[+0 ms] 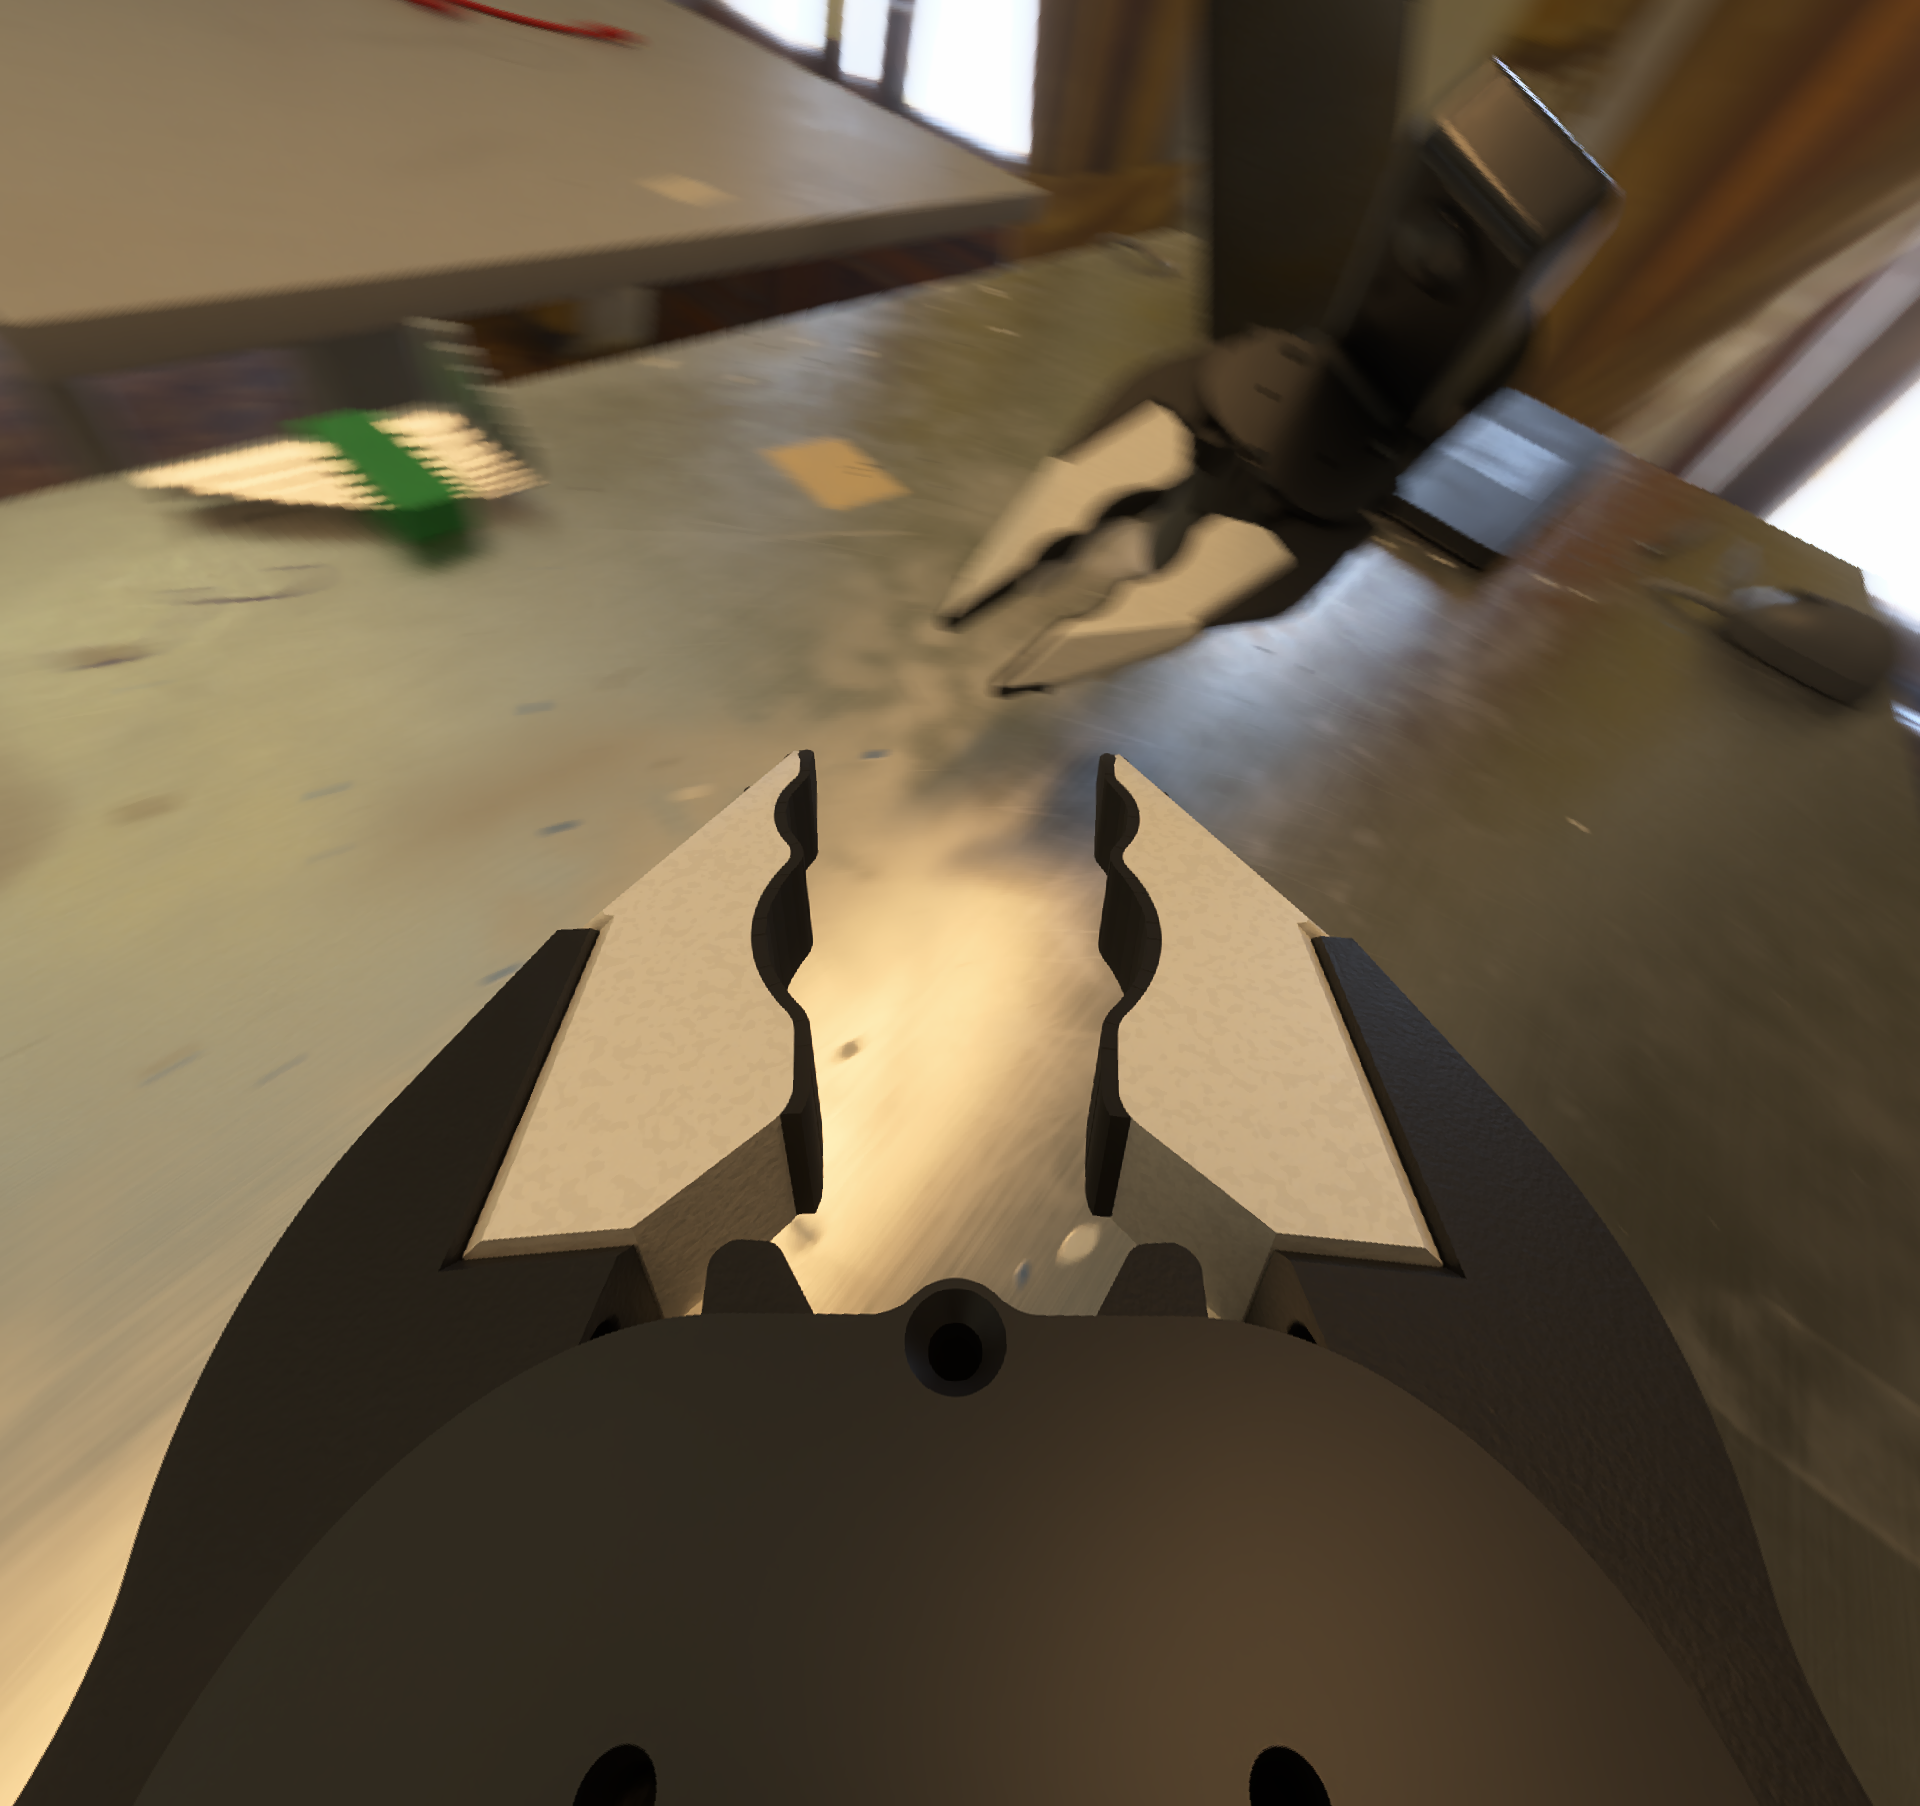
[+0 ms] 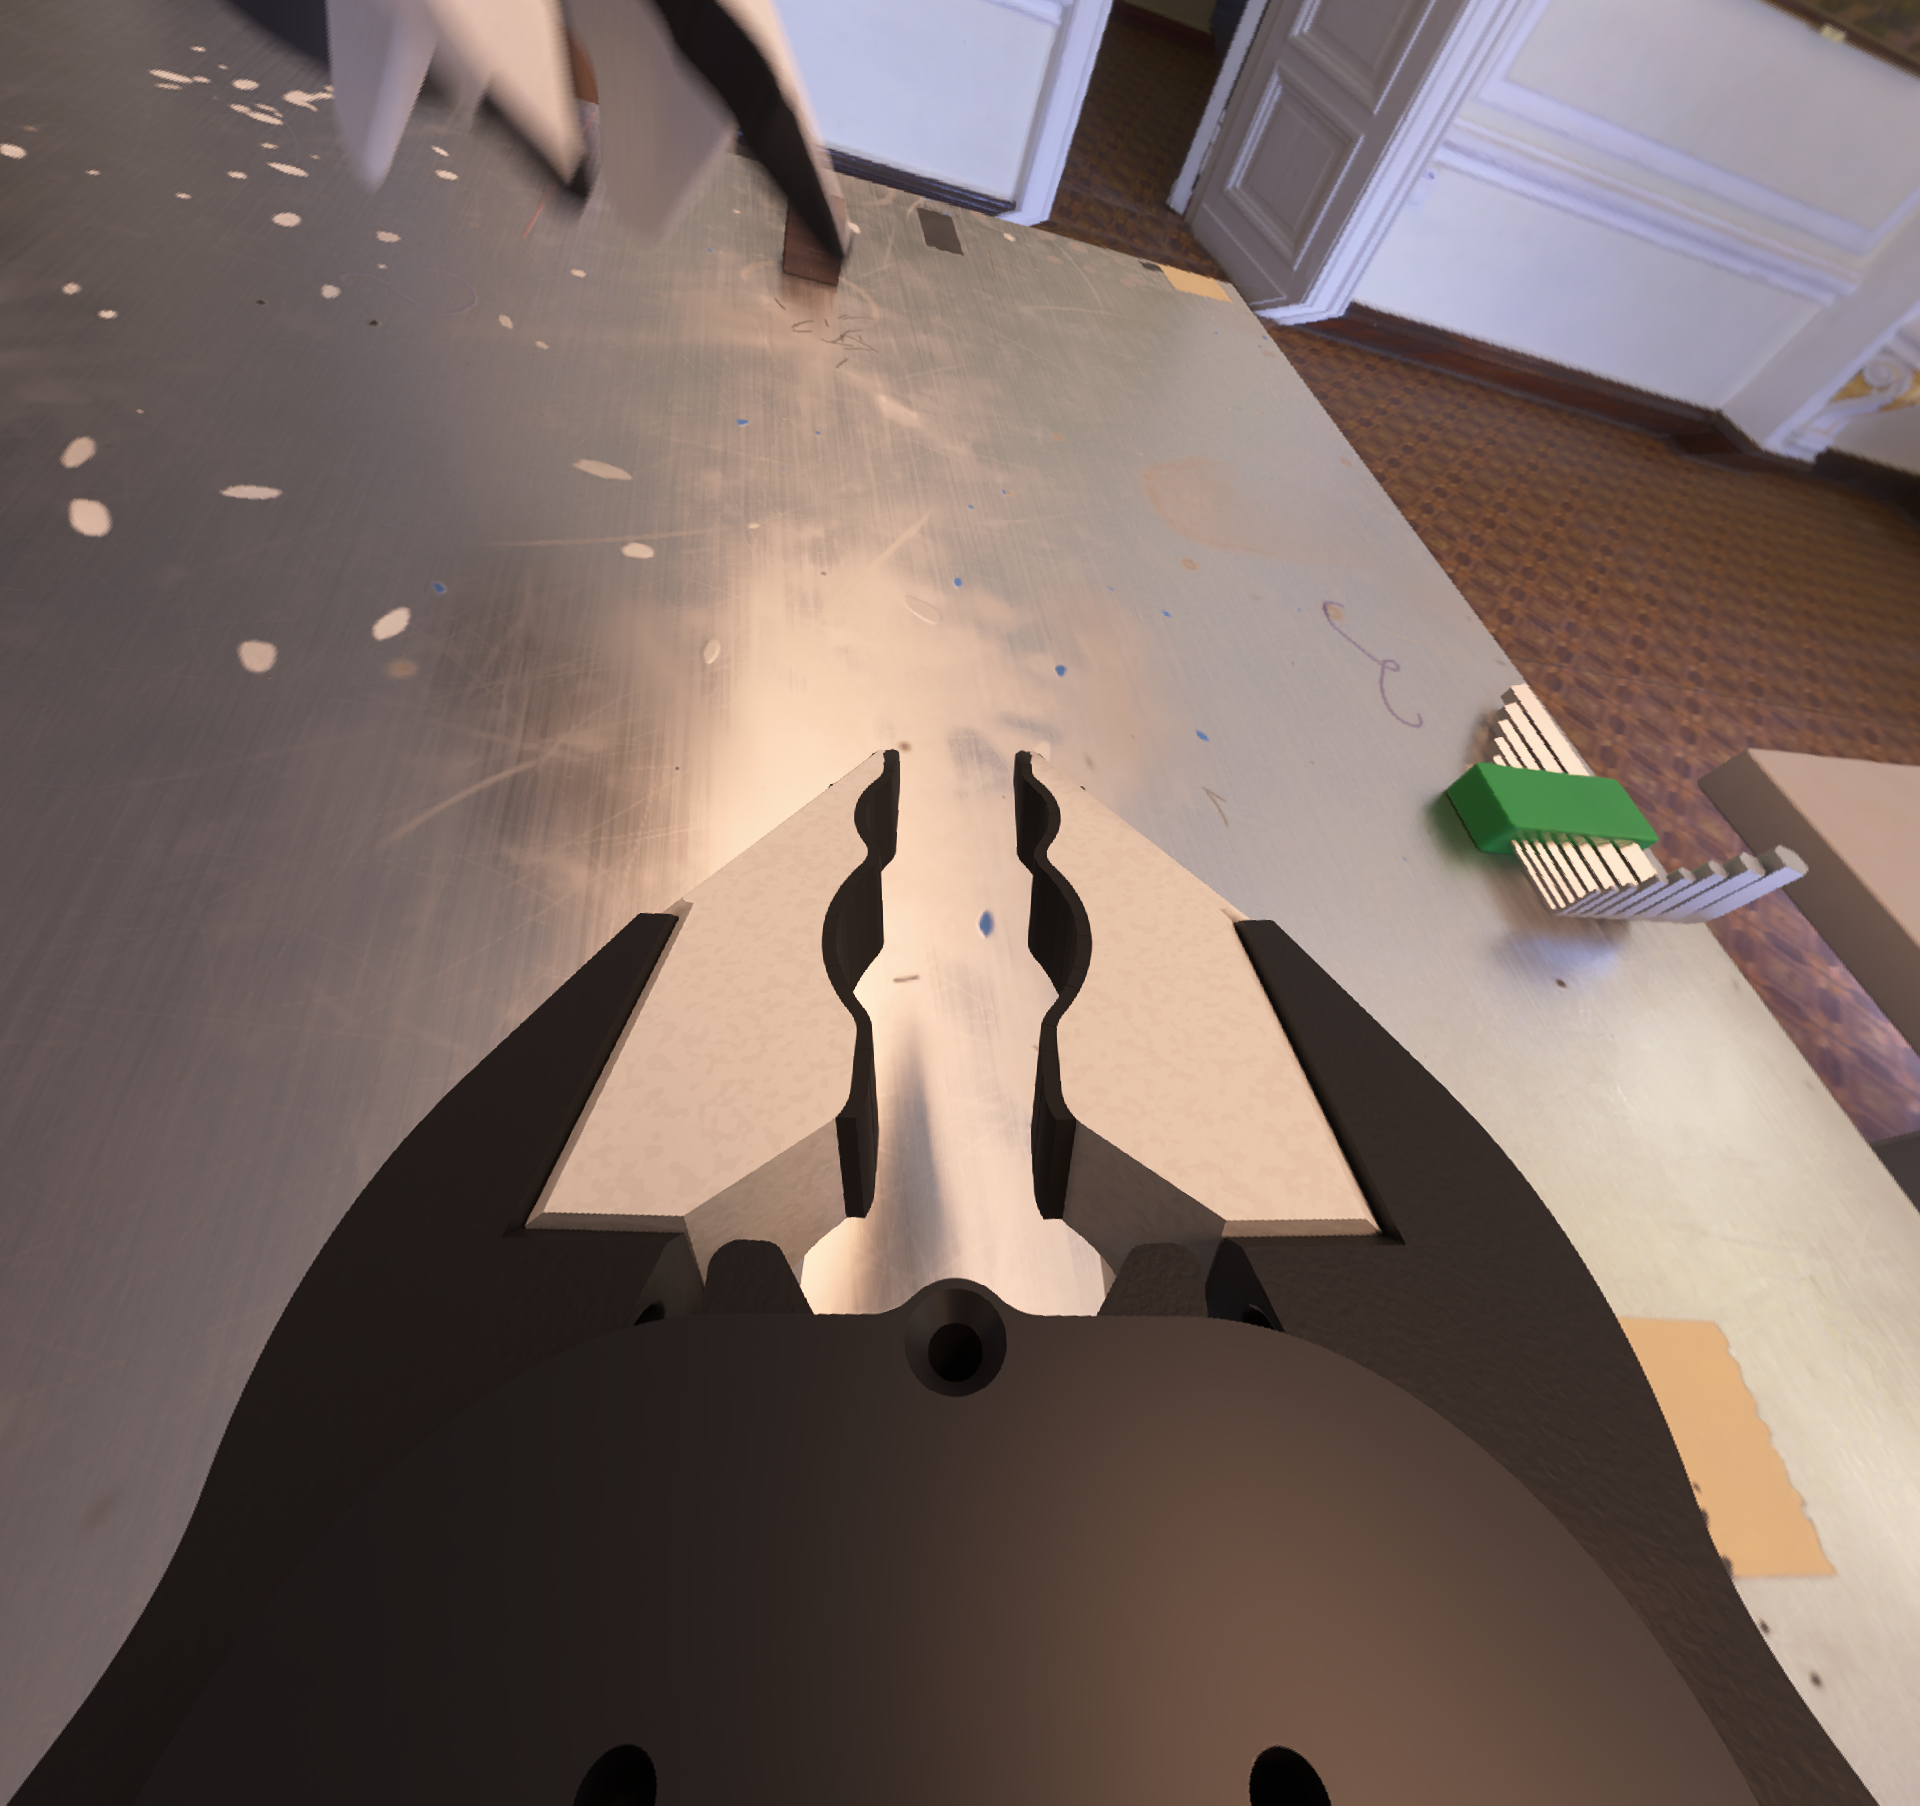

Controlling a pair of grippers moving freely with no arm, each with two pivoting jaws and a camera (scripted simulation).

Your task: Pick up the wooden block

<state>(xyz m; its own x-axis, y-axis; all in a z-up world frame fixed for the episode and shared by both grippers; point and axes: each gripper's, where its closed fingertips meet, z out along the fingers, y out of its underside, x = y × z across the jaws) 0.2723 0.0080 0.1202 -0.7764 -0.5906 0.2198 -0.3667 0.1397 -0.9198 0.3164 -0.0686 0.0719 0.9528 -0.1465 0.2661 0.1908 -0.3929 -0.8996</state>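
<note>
A small dark brown wooden block point(image 2: 812, 258) stands on the scratched grey table point(image 2: 416, 821) far ahead in the right wrist view. Its top is hidden behind a finger of my left gripper point(image 2: 613, 198), which hangs blurred over it. My right gripper point(image 2: 956, 759) is open and empty, low over the table and well short of the block. In the left wrist view my left gripper point(image 1: 956, 759) is open and empty over the table point(image 1: 312, 821). The right gripper point(image 1: 977, 655) shows ahead to the right, tips near the table. The block does not show there.
A green block point(image 2: 1548, 811) lies on a white ribbed rack point(image 2: 1662, 894) near the table's right edge; it also shows blurred in the left wrist view point(image 1: 395, 478). A tan patch point(image 2: 1714, 1444) marks the tabletop. A second table point(image 1: 416, 146) stands beyond.
</note>
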